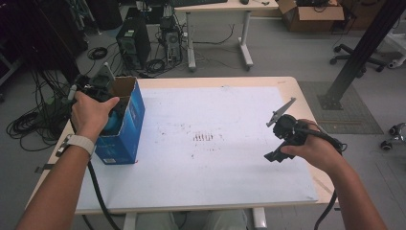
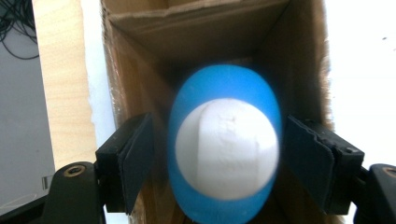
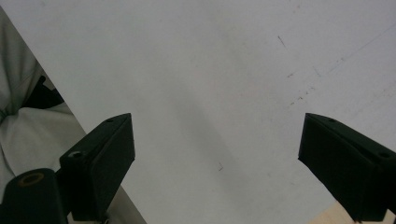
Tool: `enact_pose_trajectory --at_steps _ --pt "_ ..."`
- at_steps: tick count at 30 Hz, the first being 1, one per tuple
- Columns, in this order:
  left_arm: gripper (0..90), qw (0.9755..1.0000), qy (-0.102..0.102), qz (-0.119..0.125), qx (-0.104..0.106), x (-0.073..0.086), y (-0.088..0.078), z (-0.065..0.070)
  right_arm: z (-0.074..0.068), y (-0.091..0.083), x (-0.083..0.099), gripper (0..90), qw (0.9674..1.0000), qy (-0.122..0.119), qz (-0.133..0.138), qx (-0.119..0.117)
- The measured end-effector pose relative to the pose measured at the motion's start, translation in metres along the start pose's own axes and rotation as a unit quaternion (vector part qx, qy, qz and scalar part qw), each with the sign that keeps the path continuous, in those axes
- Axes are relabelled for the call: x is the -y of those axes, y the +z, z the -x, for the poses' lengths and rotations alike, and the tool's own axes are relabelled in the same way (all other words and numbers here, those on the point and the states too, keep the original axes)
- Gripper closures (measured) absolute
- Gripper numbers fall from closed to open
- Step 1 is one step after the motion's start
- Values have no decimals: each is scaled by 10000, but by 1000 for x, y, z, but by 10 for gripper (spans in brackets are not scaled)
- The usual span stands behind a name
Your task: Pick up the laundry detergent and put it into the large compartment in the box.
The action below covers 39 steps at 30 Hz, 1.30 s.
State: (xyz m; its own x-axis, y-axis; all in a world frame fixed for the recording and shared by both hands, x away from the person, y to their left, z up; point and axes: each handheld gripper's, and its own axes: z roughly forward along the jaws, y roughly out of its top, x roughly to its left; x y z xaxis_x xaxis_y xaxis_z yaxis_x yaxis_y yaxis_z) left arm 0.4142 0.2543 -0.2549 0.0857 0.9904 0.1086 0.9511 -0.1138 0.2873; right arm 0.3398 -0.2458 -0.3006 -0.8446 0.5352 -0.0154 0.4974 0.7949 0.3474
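A blue cardboard box (image 1: 125,132) stands open-topped at the table's left edge. My left gripper (image 2: 219,161) hangs over its opening, under the person's hand (image 1: 93,112). Between its jaws is a blurred blue egg-shaped object with a white face (image 2: 226,149). A narrow gap shows on each side of it, so the jaws stand apart from it and open. The brown inside of the box (image 2: 154,51) lies below. My right gripper (image 3: 215,154) is open and holds nothing, a little above the white mat (image 3: 210,70). In the high view it (image 1: 276,154) is at the right.
The white mat (image 1: 210,158) covers most of the wooden table (image 1: 306,96). Its middle has faint dark marks (image 1: 203,137). On the floor behind the table are computer towers (image 1: 134,40), cables and a desk (image 1: 218,28). A black post (image 1: 356,52) rises at the right.
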Motion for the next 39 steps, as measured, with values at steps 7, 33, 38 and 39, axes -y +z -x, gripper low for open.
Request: enact_pose_trajectory --at_steps 7,33,38,39 --pt "208 9999 102 127 3 -1 -29 6 -2 -4 2 104 10000 -9 39 30" --pt "98 9943 791 592 405 18 -132 56 -11 -20 8 104 9998 -19 162 147" --pt "86 9909 1021 689 534 24 -143 70 -11 -22 9 104 9997 -10 189 164" --pt "86 9905 1051 709 536 25 -144 73 -12 -22 9 105 9997 -8 183 173"
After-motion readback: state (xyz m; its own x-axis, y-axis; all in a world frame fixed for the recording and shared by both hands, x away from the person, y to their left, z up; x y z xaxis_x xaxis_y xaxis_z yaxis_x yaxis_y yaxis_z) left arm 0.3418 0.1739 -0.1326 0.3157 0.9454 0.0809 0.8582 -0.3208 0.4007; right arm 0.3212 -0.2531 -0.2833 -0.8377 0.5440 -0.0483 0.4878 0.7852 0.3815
